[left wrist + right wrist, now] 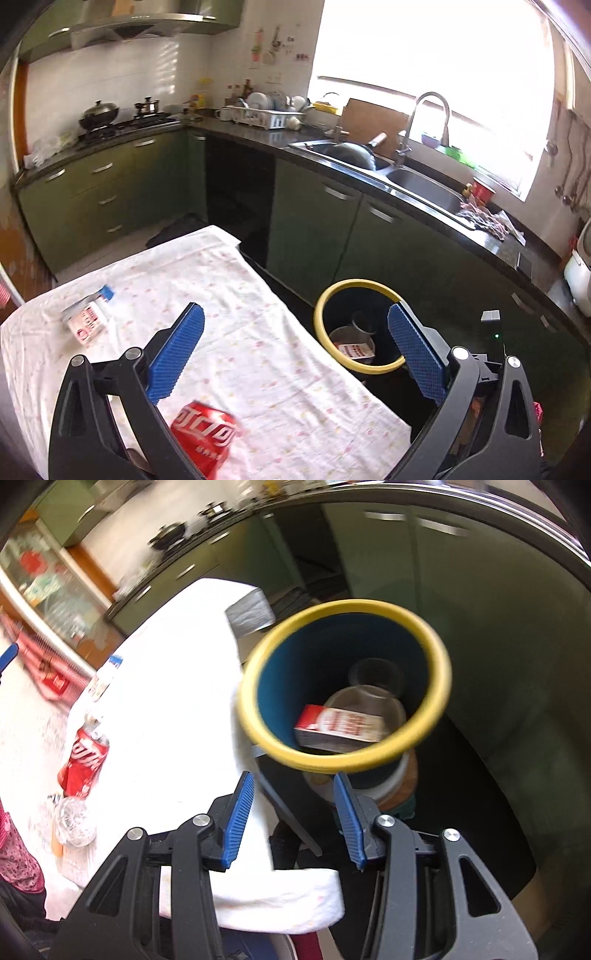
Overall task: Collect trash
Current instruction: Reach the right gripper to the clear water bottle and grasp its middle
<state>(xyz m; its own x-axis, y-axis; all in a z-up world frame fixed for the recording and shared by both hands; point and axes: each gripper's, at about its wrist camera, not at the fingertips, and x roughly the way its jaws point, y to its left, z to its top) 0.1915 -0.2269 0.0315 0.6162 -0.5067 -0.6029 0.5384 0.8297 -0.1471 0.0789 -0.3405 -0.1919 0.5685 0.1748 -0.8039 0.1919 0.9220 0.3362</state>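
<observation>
A dented red cola can (205, 432) lies on the white-clothed table (258, 295), just under the left finger of my left gripper (295, 325). That gripper is wide open and holds nothing. A small red-and-white box (86, 321) lies further left. Beside the table stands a blue bin with a yellow rim (354, 282). In the right wrist view my right gripper (293, 790) hangs open over the table's edge, just short of the bin (351, 607). Inside the bin lie a red-and-white carton (340, 727) and a clear container (373, 679). The can (86, 760) and a crumpled clear bottle (72, 823) lie far left.
Green cabinets under a dark counter (369, 162) run behind the table, with a double sink (424, 184), a tap and a dish rack (266, 116). Pots stand on the stove (110, 118). A person's patterned sleeve (14, 856) shows at the lower left.
</observation>
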